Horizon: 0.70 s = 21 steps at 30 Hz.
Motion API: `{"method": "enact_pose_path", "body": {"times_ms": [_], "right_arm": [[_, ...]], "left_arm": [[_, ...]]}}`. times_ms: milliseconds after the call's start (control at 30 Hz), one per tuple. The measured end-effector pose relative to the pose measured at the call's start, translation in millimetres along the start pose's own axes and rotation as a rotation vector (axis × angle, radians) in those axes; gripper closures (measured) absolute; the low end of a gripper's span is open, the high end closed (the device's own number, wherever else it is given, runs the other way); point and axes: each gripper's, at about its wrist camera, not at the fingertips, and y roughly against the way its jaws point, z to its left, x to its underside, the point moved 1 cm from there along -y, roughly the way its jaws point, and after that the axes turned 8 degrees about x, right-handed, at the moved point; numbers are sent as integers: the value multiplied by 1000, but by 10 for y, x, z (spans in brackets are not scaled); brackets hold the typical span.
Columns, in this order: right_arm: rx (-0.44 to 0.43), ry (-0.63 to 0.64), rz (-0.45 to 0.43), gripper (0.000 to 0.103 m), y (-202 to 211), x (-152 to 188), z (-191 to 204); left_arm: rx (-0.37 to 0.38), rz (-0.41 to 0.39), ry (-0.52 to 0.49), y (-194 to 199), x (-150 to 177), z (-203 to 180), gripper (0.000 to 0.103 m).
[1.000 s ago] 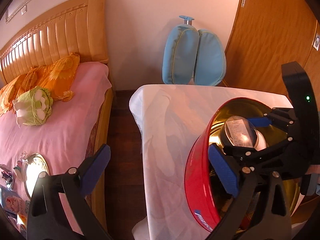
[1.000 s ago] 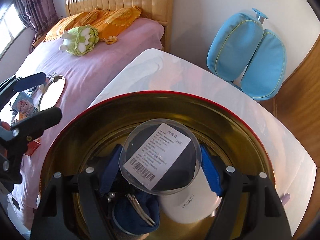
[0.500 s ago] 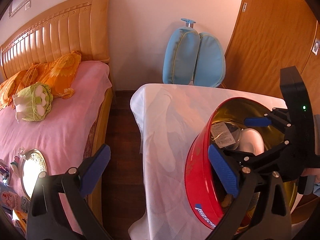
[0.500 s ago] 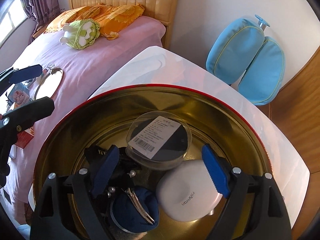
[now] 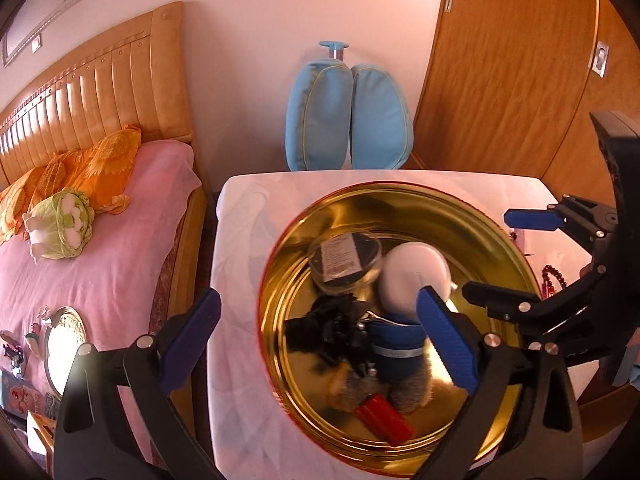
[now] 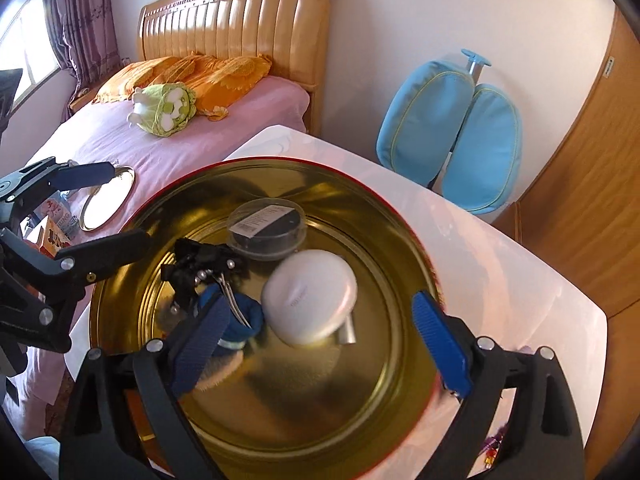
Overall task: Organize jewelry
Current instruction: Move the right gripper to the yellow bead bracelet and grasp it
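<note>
Just then my right hand-held gripper (image 6: 320,344), which had clasped the clear round case (image 6: 267,232), spread its jaws wide and drew back empty, leaving the case inside the gold tin (image 6: 384,412) on the bench (image 6: 540,280), so that piece was stowed.

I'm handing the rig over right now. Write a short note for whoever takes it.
Left hand-held gripper: open, empty, above the round gold-lined red tin.
Right hand-held gripper: jaws have just been opening, nothing between them, above the same tin.
In the tin: clear round labelled case, white rounded case, black hair accessory, blue pouch, small red box.
Done: clear case released into the tin.
Left: red bead string lies on the white table, right of the tin.
</note>
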Motion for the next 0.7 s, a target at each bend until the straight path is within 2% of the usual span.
{"method": "enact_pose_path", "body": {"times_ms": [167,267,367,533,700], "right_arm": [[23,-78,-37,7,350,493,-506],[26,-148,-38,6,563,883,-853],[39,-209,-8,6,672,1269,-1176],[78,-283,28,6,825,1794,-1675],[103,-329,41,6,970,2186,-2079]], "left_arm": [[-1,8,-59,85,-4,-666,7],[84,21,-76,73,40,-1105,7],[106,77,-127,-53,125,-1584,7],[179,116,-204,-226,259,-2348,7],[223,159,-197,-456,329,-2853,8]]}}
